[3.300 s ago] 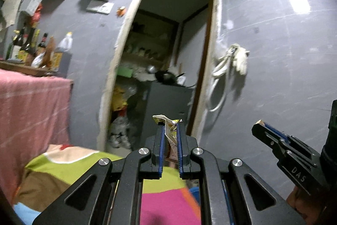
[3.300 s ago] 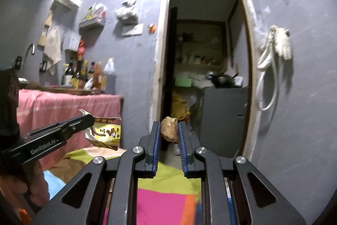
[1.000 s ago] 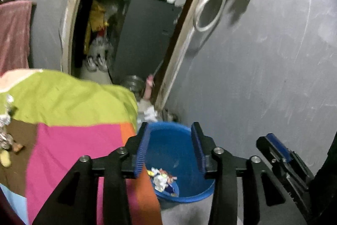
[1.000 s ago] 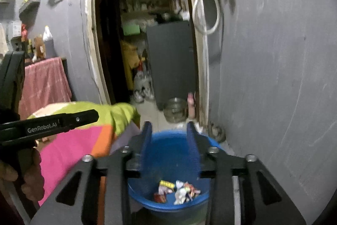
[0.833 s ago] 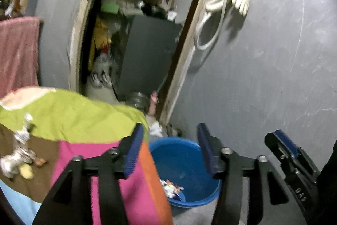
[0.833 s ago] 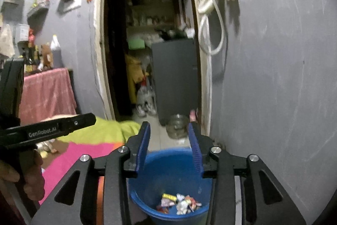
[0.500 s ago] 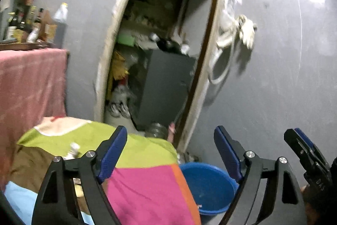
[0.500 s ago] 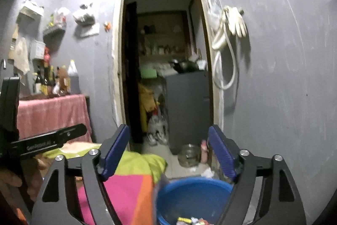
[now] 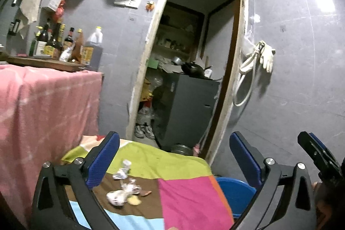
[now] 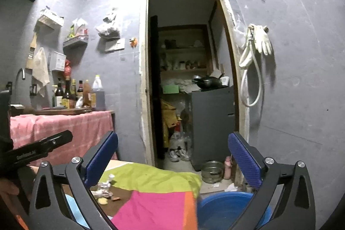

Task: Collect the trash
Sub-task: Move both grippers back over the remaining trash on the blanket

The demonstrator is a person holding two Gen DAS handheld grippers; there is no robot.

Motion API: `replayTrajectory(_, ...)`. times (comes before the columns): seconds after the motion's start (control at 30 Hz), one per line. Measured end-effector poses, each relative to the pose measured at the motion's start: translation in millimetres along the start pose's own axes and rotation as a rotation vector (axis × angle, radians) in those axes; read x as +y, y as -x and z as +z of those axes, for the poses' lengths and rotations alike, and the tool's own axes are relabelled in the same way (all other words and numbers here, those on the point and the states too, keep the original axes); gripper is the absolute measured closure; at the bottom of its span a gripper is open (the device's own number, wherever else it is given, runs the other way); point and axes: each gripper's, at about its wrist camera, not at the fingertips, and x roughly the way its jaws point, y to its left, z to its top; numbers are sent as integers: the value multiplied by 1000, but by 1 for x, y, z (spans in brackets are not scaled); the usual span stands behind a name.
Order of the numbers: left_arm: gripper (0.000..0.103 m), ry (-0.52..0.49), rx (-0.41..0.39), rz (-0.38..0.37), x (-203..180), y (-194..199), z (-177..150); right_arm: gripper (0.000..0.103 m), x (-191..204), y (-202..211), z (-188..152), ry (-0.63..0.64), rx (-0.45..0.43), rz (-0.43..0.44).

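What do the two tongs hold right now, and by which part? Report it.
Nothing: left tongs and right tongs are opening wide, with nothing between them.

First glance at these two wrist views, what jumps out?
The patchwork cloth in pink, lime and brown fills the bottom centre, with crumpled wrappers lying on its brown patch. A blue basin sits on the floor just right of it. Behind, a dark open doorway shows cluttered shelves, with a white glove and hose hanging on the grey wall to its right.
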Motion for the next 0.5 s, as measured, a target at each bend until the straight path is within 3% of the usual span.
replayTrajectory(0.3,2,-24,-14,90,38,21,-10,0,40,-2,-12,16,-27,61)
replayTrajectory(0.5,2,-38,34,159,71,18,-32,0,66,-24,-29,36,6,111)
